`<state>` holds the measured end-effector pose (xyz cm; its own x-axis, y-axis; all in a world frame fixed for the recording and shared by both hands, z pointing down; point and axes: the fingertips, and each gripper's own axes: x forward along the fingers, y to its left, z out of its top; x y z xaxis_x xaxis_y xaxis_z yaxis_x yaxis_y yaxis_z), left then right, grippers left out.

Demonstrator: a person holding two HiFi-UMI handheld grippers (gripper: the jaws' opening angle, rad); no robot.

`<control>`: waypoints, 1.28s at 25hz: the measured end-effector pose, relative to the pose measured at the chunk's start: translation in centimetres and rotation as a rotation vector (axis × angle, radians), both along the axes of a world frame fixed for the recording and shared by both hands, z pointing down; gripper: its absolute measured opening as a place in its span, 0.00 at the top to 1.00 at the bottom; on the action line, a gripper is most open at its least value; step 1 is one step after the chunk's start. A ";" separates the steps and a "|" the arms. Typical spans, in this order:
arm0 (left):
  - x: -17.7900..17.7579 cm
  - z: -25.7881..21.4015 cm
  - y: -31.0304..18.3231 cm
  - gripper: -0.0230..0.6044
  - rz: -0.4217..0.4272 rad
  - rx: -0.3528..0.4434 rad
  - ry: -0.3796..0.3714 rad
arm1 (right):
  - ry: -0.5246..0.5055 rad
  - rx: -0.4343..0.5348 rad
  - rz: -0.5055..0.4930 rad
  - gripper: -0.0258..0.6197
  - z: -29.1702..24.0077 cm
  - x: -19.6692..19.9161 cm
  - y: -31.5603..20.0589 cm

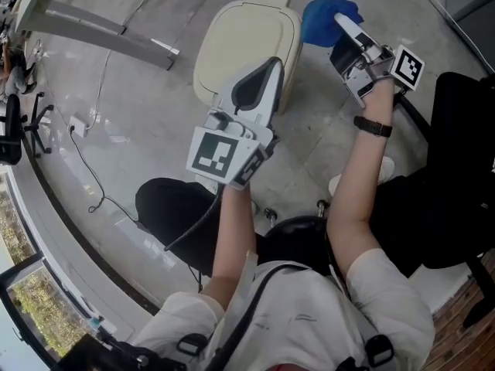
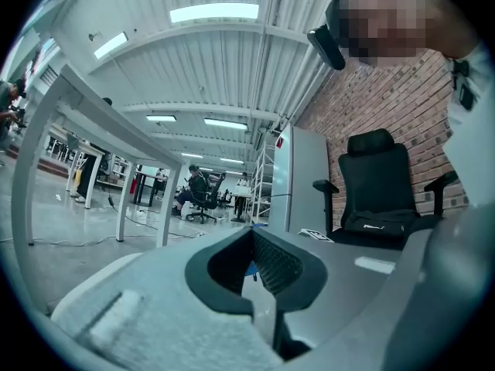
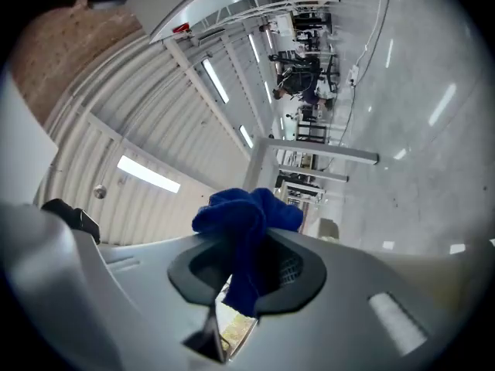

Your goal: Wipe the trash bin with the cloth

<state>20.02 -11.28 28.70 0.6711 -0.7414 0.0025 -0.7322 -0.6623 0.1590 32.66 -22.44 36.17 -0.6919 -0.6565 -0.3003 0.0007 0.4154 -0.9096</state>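
Note:
A cream trash bin (image 1: 247,41) with a closed lid stands on the grey floor in front of me in the head view. My left gripper (image 1: 270,65) hovers over the bin's right side, pointing away from me. Its jaws are shut with nothing between them (image 2: 253,242). My right gripper (image 1: 346,23) is just right of the bin, raised and shut on a bunched blue cloth (image 1: 322,18). In the right gripper view the cloth (image 3: 246,211) bulges out above the dark pads (image 3: 298,269) and hangs down between them. That view points up toward the ceiling and does not show the bin.
A black office chair (image 1: 462,168) stands close on my right, and a second dark seat (image 1: 174,219) sits under my left arm. A white table frame (image 1: 100,31) and a floor cable (image 1: 87,157) lie to the left. The left gripper view shows a black chair (image 2: 379,184).

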 end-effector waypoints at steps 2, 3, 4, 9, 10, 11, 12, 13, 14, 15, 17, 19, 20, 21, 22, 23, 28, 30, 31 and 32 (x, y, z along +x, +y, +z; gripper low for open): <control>0.0 0.0 -0.2 0.96 -0.005 -0.002 0.003 | -0.005 0.015 -0.044 0.84 1.2 -1.1 -1.1; -0.1 0.1 -0.3 0.96 -0.012 -0.004 0.006 | 0.007 -0.033 -0.050 0.85 3.7 -1.9 -1.8; 0.0 0.3 -0.4 0.96 -0.017 -0.007 0.009 | 0.003 -0.109 -0.038 0.84 6.8 -2.3 -2.3; 0.4 0.6 -0.8 0.96 0.004 -0.019 0.012 | -0.074 -0.449 0.081 0.84 22.1 -2.8 -1.6; 0.1 0.7 -1.0 0.96 0.001 -0.023 0.007 | -0.046 -0.506 0.092 0.84 25.1 -3.6 -1.0; -0.2 0.8 -1.3 0.96 -0.005 -0.023 0.000 | -0.034 -0.559 0.109 0.84 27.8 -4.3 -0.6; -0.4 0.8 -1.6 0.96 -0.011 -0.018 -0.007 | -0.023 -0.609 0.131 0.84 30.3 -4.7 -0.2; -0.6 0.8 -1.9 0.96 -0.018 -0.008 -0.017 | 0.013 -0.655 0.153 0.84 32.8 -4.8 0.2; -0.7 0.9 -2.1 0.96 -0.026 0.003 -0.031 | 0.085 -0.701 0.171 0.84 35.6 -4.6 0.7; -0.9 1.0 -2.1 0.96 -0.035 0.013 -0.045 | 0.176 -0.748 0.179 0.84 38.3 -4.5 1.4; -1.4 1.3 -2.0 0.96 -0.049 0.020 -0.059 | 0.330 -0.830 0.160 0.84 42.3 -4.6 3.2; -2.2 1.7 -2.1 0.96 -0.059 0.007 -0.056 | 0.410 -0.871 0.120 0.84 44.4 -5.0 4.5; -2.6 1.7 -2.3 0.96 -0.060 0.000 -0.049 | 0.441 -0.877 0.100 0.84 44.8 -5.1 4.8; -2.9 1.7 -2.4 0.96 -0.057 -0.005 -0.042 | 0.470 -0.881 0.087 0.84 44.9 -4.9 5.1; -3.2 1.5 -2.4 0.96 -0.052 -0.009 -0.039 | 0.491 -0.882 0.084 0.84 44.7 -4.5 5.4; -3.6 1.4 -2.3 0.96 -0.046 -0.011 -0.040 | 0.500 -0.880 0.096 0.84 44.3 -4.0 5.5; -5.0 -1.0 -1.6 0.96 0.015 0.020 -0.040 | 0.422 -0.765 0.293 0.84 36.4 -0.7 4.7; -5.2 -2.4 -1.4 0.96 0.034 0.028 -0.043 | 0.417 -0.653 0.376 0.84 30.7 0.9 4.6; -5.5 -3.1 -1.1 0.96 0.044 0.042 -0.040 | 0.434 -0.580 0.409 0.84 27.3 1.5 4.8; -6.0 -3.6 -0.7 0.96 0.051 0.058 -0.035 | 0.463 -0.499 0.436 0.84 23.6 2.0 5.1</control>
